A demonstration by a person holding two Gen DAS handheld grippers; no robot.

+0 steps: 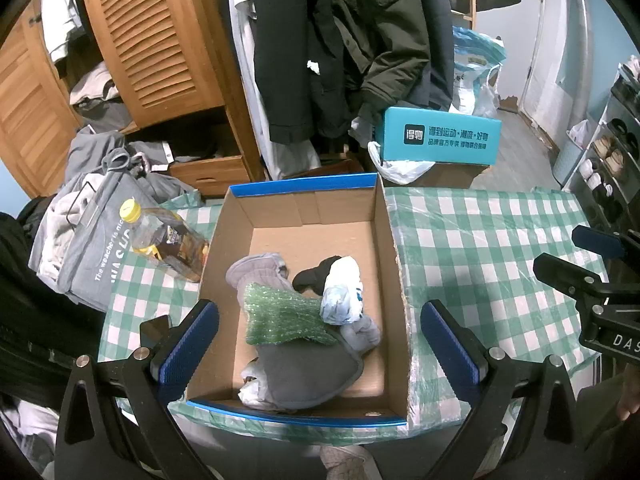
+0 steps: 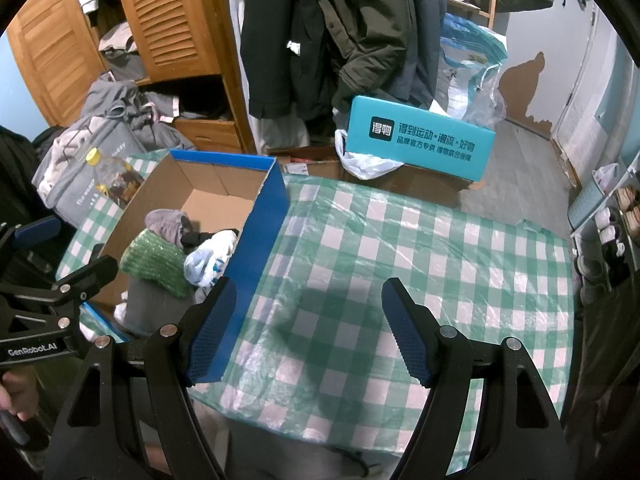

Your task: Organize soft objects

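On the left of the checked worktop [image 1: 480, 240] a yellow-capped bottle [image 1: 168, 240] lies against the outer wall of the open cardboard box [image 1: 304, 204]. Inside the box sits the pile of soft things: a grey sock [image 1: 256, 270] at the far left, a green knitted piece [image 1: 280, 316] over a flat grey felt pad [image 1: 308, 376], then a black sock [image 1: 316, 276] and a white-and-blue crumpled cloth [image 1: 342, 296].

All of it looks light, limp and easy to squash, not fragile. A pinch on a raised fold or bunched edge should hold best, since flat cloth would likely slip.

The left tool [image 1: 320, 344] hangs above the near end of the box, jaws spread wide and empty, the pile lying between and just beyond its fingertips.

The right tool [image 2: 308, 328] hovers over bare worktop right of the box, jaws also wide apart with nothing in them; the pile lies to its left, behind the blue box wall.
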